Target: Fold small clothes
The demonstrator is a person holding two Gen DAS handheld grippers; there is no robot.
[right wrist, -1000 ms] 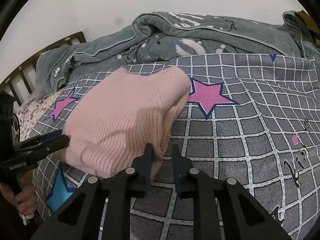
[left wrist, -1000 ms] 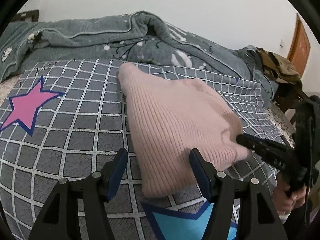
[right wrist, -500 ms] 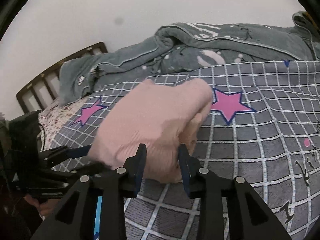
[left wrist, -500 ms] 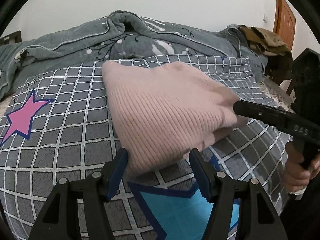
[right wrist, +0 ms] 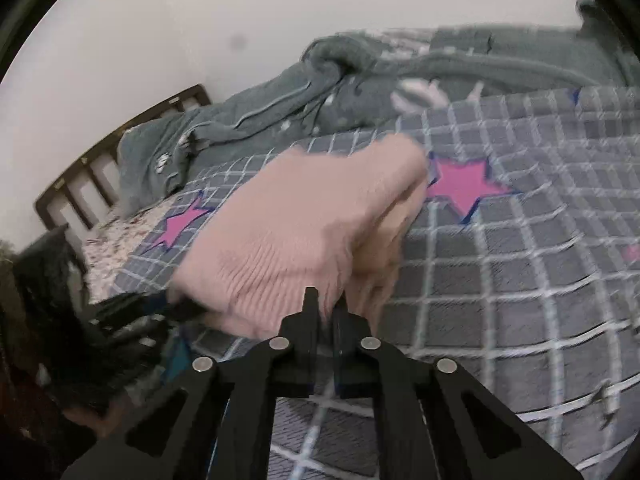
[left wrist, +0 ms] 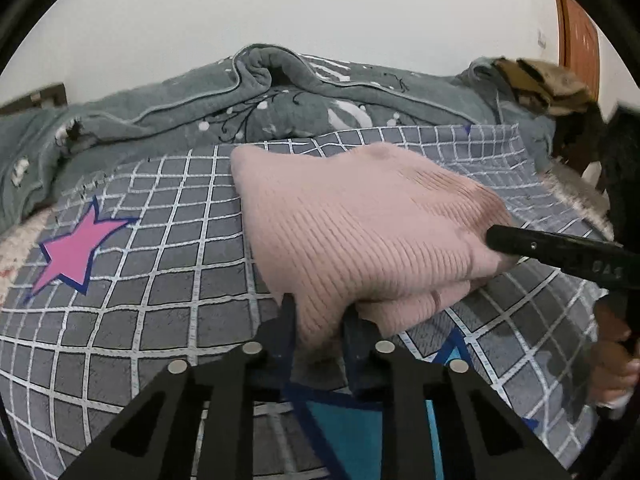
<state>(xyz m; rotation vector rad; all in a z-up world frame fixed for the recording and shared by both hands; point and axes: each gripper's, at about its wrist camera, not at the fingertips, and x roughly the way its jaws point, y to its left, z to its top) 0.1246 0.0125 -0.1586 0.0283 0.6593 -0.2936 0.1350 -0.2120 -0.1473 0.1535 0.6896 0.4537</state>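
Both grippers have just been closing: the left gripper point(left wrist: 318, 316) now pinches the near corner of the pink ribbed sweater point(left wrist: 360, 232), and the right gripper point(right wrist: 325, 307) has clamped its near hem. Only the right wrist view, blurred, shows the wooden headboard point(right wrist: 120, 168); only the left shows a door point(left wrist: 580, 36). Folded, the sweater lies on the checked star sheet point(left wrist: 160, 260), long axis running away toward the grey quilt point(left wrist: 280, 96).

right view blurred, door point(left wrist: 576, 28) cut off — edge

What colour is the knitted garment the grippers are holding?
Pale pink ribbed knit garment, clearest in the left wrist view.
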